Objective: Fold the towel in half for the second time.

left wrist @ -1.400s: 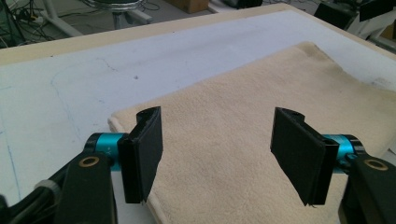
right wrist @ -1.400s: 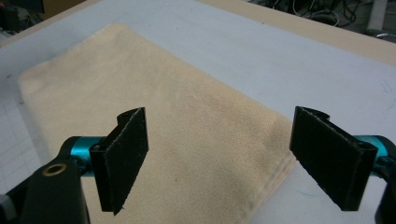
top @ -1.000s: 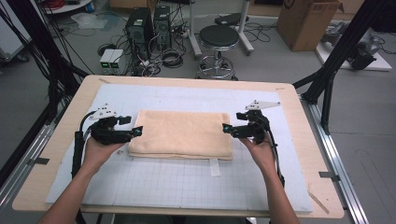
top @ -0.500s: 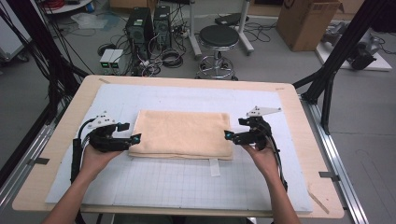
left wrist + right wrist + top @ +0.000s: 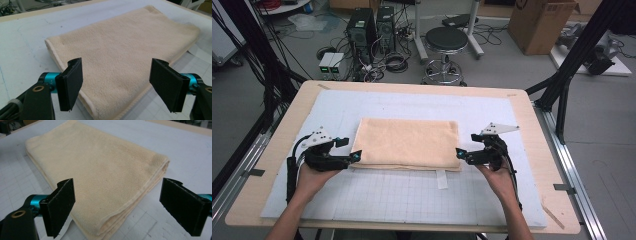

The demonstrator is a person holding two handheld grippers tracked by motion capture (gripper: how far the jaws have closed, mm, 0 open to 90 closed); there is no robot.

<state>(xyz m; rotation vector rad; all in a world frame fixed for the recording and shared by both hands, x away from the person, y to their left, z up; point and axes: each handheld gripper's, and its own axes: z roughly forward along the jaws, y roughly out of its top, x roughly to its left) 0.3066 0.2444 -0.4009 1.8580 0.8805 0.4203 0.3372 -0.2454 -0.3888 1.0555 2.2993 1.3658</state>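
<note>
Towel's (image 5: 408, 142) near edge partly hidden behind tool (image 5: 120, 82) pads.

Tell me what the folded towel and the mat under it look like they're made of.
Towel: soft cream terry or fleece cloth, judging by its fuzzy matte nap and stitched hem. Mat: a thin pale sheet printed with a faint grid, matte; probably plastic or foam, hard to tell which.

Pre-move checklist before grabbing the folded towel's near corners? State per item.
1. Left gripper jaws open: ok.
2. Right gripper jaws open, just been opening, nothing clamped: ok.
3. Towel folded, flat on the mat: ok.
4. Each gripper lined up at its own near corner: ok.
5. Jaws low enough to catch all layers: cannot tell.
6. White tag sticking out under the near edge, free of the jaws: ok.
</note>
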